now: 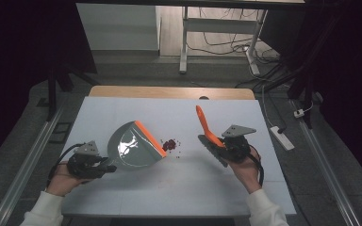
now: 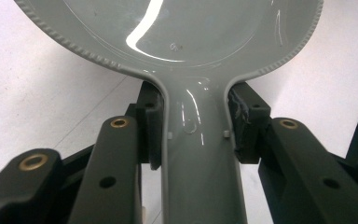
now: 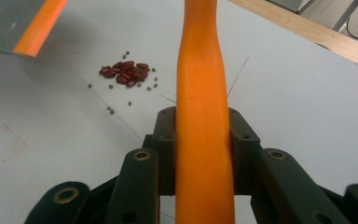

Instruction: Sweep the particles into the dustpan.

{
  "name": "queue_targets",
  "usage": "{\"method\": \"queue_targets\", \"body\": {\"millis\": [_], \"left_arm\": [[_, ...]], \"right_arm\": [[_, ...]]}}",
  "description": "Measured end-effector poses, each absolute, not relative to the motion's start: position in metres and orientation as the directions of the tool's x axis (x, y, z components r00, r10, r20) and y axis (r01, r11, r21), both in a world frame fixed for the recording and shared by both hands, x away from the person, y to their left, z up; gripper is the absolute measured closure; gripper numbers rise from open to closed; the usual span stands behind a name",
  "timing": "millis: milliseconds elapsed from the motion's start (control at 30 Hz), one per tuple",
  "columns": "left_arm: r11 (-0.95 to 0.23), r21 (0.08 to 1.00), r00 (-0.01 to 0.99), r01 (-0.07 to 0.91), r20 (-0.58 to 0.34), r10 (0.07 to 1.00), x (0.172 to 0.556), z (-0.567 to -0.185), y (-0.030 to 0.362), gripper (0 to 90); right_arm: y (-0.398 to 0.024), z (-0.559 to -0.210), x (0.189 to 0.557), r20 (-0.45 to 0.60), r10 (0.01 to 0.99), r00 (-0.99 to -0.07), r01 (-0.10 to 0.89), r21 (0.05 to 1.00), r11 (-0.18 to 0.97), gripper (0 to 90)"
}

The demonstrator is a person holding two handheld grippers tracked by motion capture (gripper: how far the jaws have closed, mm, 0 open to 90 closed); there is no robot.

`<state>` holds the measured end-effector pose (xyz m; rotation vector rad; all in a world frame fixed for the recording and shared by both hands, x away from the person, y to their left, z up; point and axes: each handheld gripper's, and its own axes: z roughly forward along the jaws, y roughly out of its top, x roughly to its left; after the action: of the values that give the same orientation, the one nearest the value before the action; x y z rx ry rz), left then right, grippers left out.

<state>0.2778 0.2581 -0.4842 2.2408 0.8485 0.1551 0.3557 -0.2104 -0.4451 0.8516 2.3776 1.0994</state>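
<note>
Both hands are coming in over the near edge of the bench. Left gripper is clenching the grey dustpan by its handle, the pan's orange lip resting on the bench near its middle. Right gripper is grasping the orange brush handle. Red beans are lying just beside the lip, between pan and brush.

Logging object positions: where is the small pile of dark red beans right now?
In the high view, the dark red beans lie mid-table on the white table top, just off the grey dustpan's orange lip.
</note>
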Motion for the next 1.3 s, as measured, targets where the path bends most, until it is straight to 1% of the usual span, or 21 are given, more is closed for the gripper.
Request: {"method": "queue_targets", "body": {"millis": [700,1100,1300], "left_arm": [[-0.565,0.634,0.792,0.527,-0.126,0.598,0.276,-0.489,0.254,61.9],[-0.552,0.609,0.764,0.569,-0.144,0.628,0.271,-0.495,0.258,62.0],[-0.585,0.587,0.785,0.559,-0.148,0.602,0.271,-0.500,0.249,62.0]], "right_arm": [[-0.176,-0.451,0.381,-0.072,0.646,-0.760,0.365,0.775,0.516,70.3],[-0.153,-0.457,0.394,-0.075,0.619,-0.782,0.352,0.767,0.537,70.4],[-0.142,-0.461,0.402,-0.076,0.612,-0.787,0.351,0.761,0.546,70.3]]}}
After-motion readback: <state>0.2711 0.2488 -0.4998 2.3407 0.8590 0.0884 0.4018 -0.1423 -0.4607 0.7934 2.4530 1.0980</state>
